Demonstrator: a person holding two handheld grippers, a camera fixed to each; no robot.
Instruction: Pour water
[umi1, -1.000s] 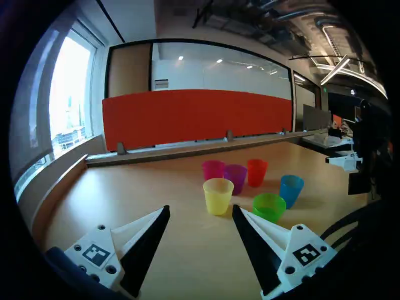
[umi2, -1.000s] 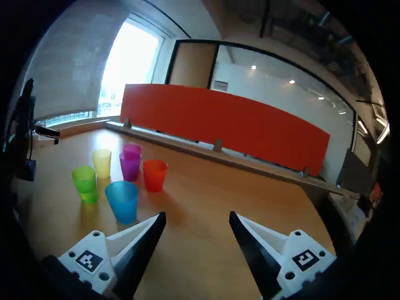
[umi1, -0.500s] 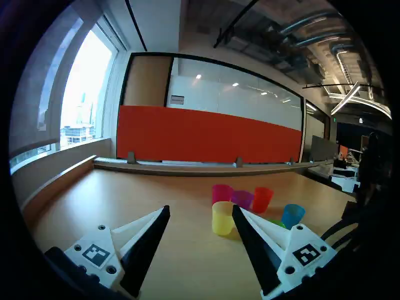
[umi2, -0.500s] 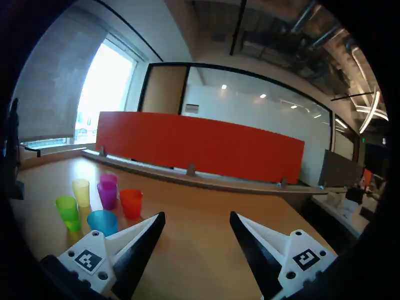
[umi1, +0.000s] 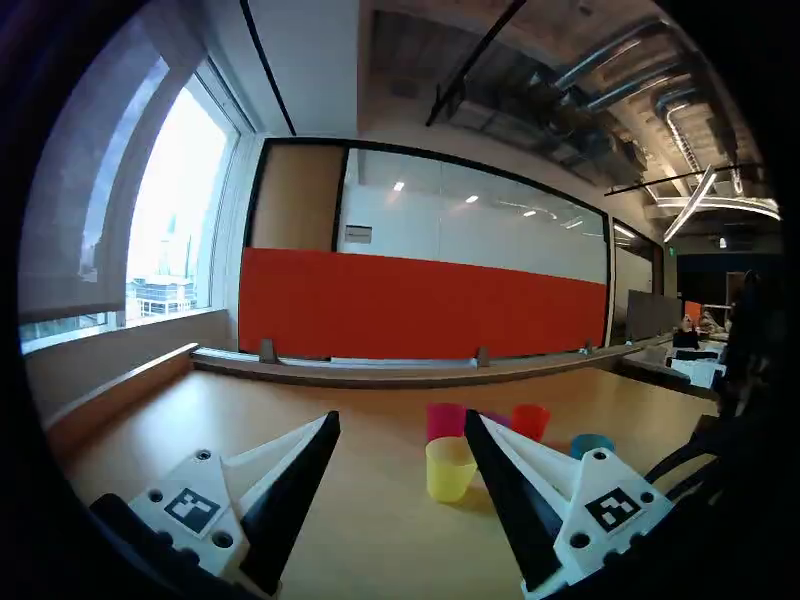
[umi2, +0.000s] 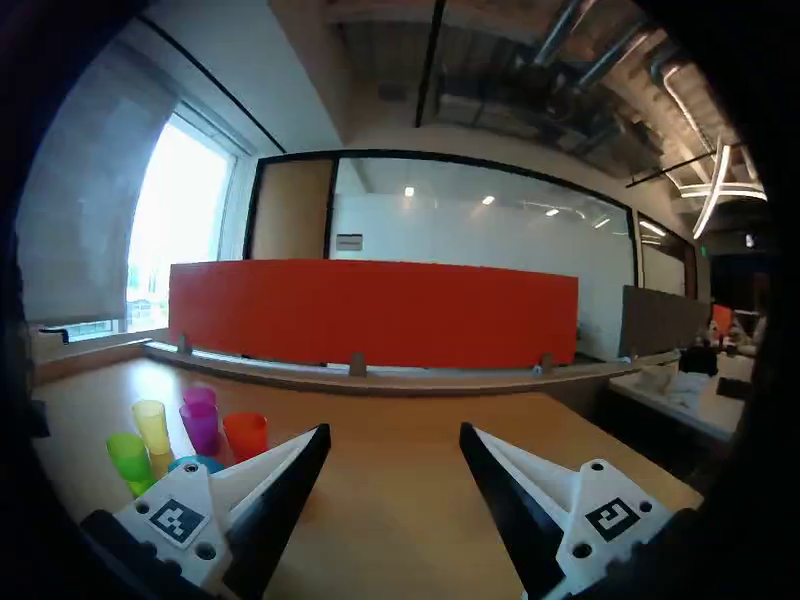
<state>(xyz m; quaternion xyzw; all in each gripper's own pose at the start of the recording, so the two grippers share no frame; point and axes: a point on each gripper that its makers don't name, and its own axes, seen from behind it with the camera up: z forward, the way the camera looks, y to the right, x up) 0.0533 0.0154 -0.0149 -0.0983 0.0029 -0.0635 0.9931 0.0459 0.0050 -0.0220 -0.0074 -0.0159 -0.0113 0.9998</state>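
On the wooden table (umi1: 385, 545) we see a little bunch of bright cups. From the left gripper view, our left gripper (umi1: 400, 418) has its two fingers wide apart, with bare table between them. The yellow cup (umi1: 448, 468) stands upright just past the tips, close to the finger on the right of the picture. Behind it stand the pink cup (umi1: 444, 419) and the red cup (umi1: 530, 420). The blue cup (umi1: 590, 442) peeks out from behind that same finger.

From the right gripper view, our right gripper (umi2: 392, 430) has its fingers wide apart too. The cups are off by the finger on the left of the picture. We see the green cup (umi2: 129, 458) and the purple cup (umi2: 200, 426) there as well. We cannot tell if any cup has water in it.

A long red board (umi1: 420, 305) runs along the far side of the table, near a bright window (umi1: 165, 250).
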